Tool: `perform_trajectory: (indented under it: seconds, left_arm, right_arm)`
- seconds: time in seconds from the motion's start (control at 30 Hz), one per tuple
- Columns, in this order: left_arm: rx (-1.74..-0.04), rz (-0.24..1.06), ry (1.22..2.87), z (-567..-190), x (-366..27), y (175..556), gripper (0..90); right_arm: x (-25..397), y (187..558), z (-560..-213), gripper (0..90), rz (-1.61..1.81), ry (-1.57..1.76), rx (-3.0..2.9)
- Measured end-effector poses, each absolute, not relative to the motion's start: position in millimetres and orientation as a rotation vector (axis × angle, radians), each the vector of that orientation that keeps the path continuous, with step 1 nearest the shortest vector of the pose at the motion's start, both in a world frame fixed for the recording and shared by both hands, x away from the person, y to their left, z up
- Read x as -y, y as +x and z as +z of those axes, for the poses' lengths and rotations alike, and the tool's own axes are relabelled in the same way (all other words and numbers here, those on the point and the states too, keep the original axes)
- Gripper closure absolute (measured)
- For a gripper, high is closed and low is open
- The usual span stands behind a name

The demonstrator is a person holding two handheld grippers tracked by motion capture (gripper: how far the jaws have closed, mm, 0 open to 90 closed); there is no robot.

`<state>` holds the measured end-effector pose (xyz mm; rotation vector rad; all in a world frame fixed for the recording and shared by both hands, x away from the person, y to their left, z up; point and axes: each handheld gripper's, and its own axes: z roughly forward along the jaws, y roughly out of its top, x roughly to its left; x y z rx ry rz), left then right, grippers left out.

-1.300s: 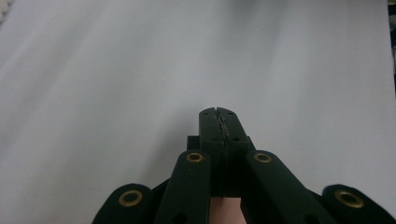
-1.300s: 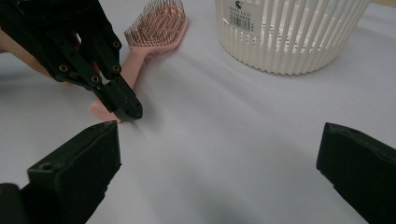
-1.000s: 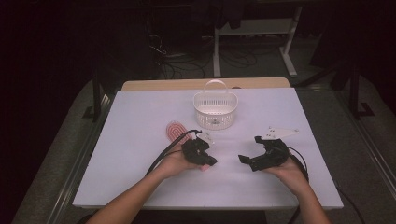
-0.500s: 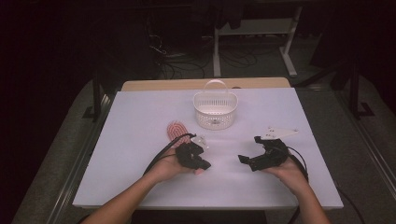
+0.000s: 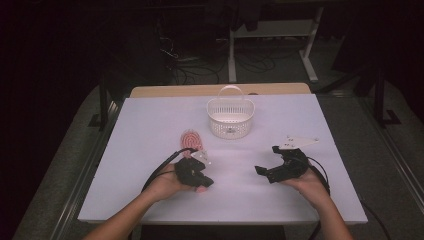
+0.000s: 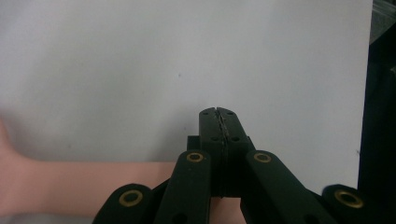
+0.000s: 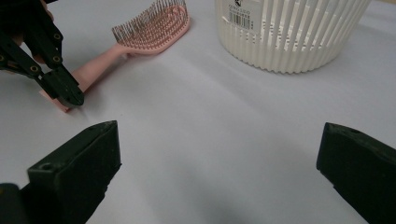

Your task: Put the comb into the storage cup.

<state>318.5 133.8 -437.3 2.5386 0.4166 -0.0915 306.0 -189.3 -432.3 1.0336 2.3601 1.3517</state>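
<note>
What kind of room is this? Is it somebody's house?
Probably not a house; it looks like a lab or workshop. A table with a white cover stands in a dark room, cables trail over the floor behind it, and a metal stand is back there too.

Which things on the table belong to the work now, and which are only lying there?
In the work:
- pink hairbrush, its handle under the left gripper
- left gripper, jaws together, tips at the handle's end

Lying about:
- white basket, apart from the brush
- right gripper, jaws wide, holding nothing
</note>
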Motion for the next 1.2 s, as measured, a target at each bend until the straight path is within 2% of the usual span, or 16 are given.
perform_trajectory:
  seconds: [0.8,1.2]
  left_arm:
    - [-0.494,-0.042,2.586,-435,-179,306,90.0]
    - [-0.607,0.021,2.582,-435,-212,308,90.0]
  right_arm:
    - [190,306,-432,0.0,1.354,1.039,-2.355]
    - [190,307,-432,0.0,1.354,1.038,-2.354]
